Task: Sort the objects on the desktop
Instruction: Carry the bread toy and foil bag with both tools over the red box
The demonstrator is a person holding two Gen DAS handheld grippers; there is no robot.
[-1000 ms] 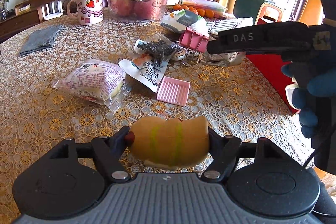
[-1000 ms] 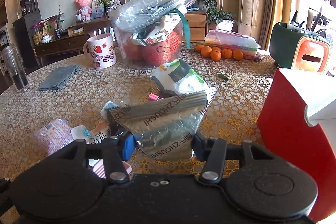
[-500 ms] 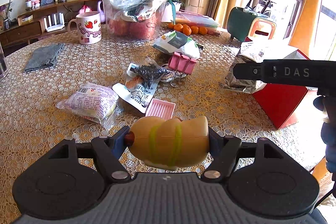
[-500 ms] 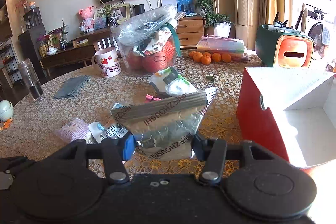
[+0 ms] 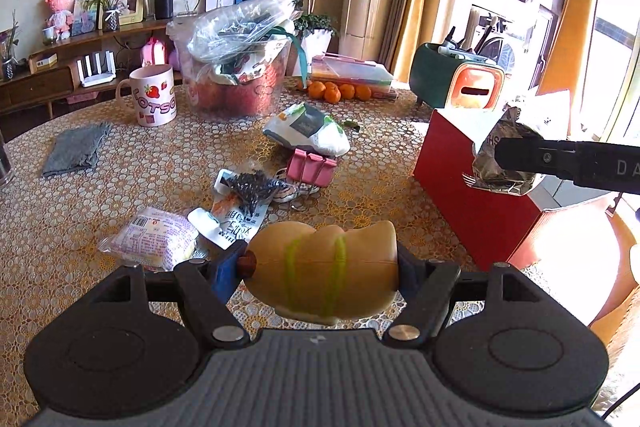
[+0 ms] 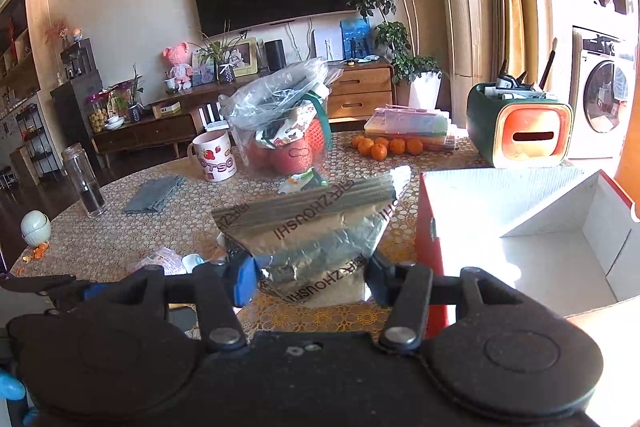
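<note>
Here the left gripper point(image 5: 322, 269) pinches a tan, bun-shaped toy hot dog with yellow-green stripes point(image 5: 325, 269) crosswise between its two fingers, one pad on each end, clear above the gold lace-patterned tablecloth point(image 5: 120, 187). The right gripper point(image 6: 310, 277) clamps a crinkled silver foil pouch with printed lettering point(image 6: 316, 231) between its fingers, the pouch standing up ahead of the pads, just left of the red cardboard box with white interior point(image 6: 520, 227). Ahead of the left fingers lie a pink binder clip point(image 5: 312, 167) and a purple-printed plastic snack packet point(image 5: 154, 239).
</note>
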